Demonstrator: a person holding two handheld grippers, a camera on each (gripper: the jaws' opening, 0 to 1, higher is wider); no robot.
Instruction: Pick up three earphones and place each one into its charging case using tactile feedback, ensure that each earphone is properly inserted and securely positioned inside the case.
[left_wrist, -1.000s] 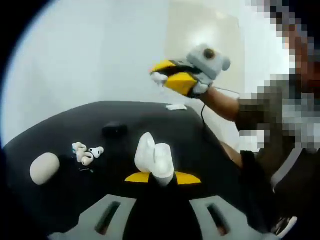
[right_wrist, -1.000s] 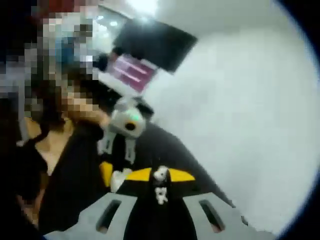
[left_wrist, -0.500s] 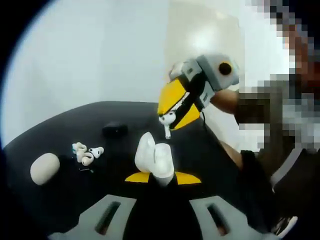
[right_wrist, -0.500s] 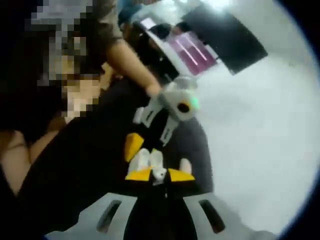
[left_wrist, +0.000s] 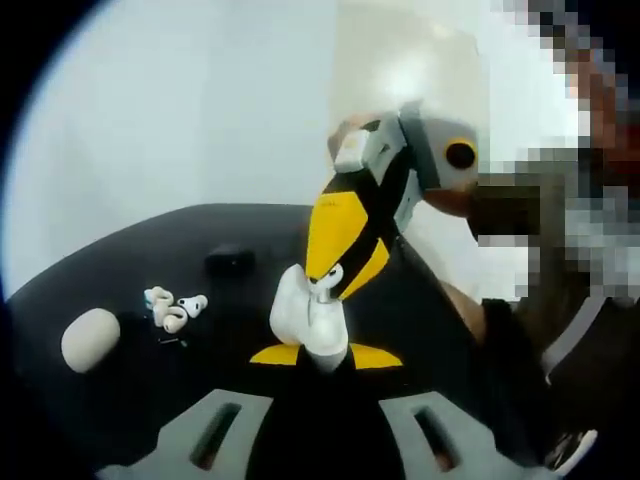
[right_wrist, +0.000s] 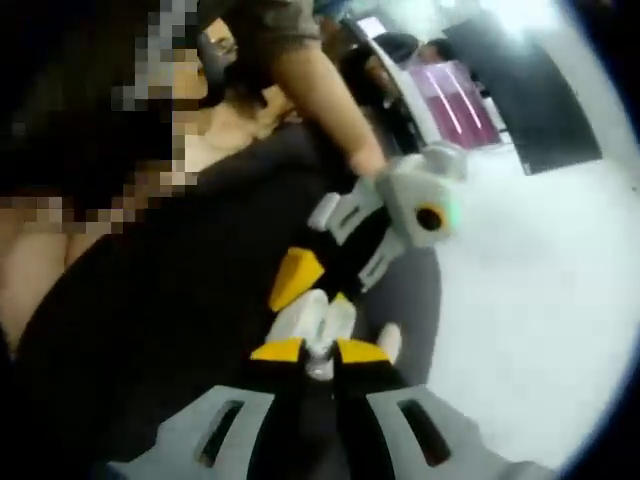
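Note:
My left gripper (left_wrist: 325, 355) is shut on an open white charging case (left_wrist: 308, 322), held upright above the black table (left_wrist: 120, 390). My right gripper (left_wrist: 328, 282) comes down from the upper right, shut on a white earphone (left_wrist: 325, 287) whose stem is at the case's mouth. In the right gripper view the same earphone (right_wrist: 318, 362) sits between my right gripper's (right_wrist: 320, 350) yellow tips, right against the open case (right_wrist: 315, 315). The left gripper's yellow finger (right_wrist: 295, 278) flanks the case. Several loose earphones (left_wrist: 172, 308) lie on the table to the left.
A closed white case (left_wrist: 90, 337) rests near the table's left edge and a small black case (left_wrist: 230, 260) further back. A small white rounded thing (right_wrist: 388, 340) shows beside the held case. A person's arm and dark clothing fill the right side.
My right gripper has swung down from high above the table, carrying the earphone to the mouth of the open case. The left gripper and the case have stayed put.

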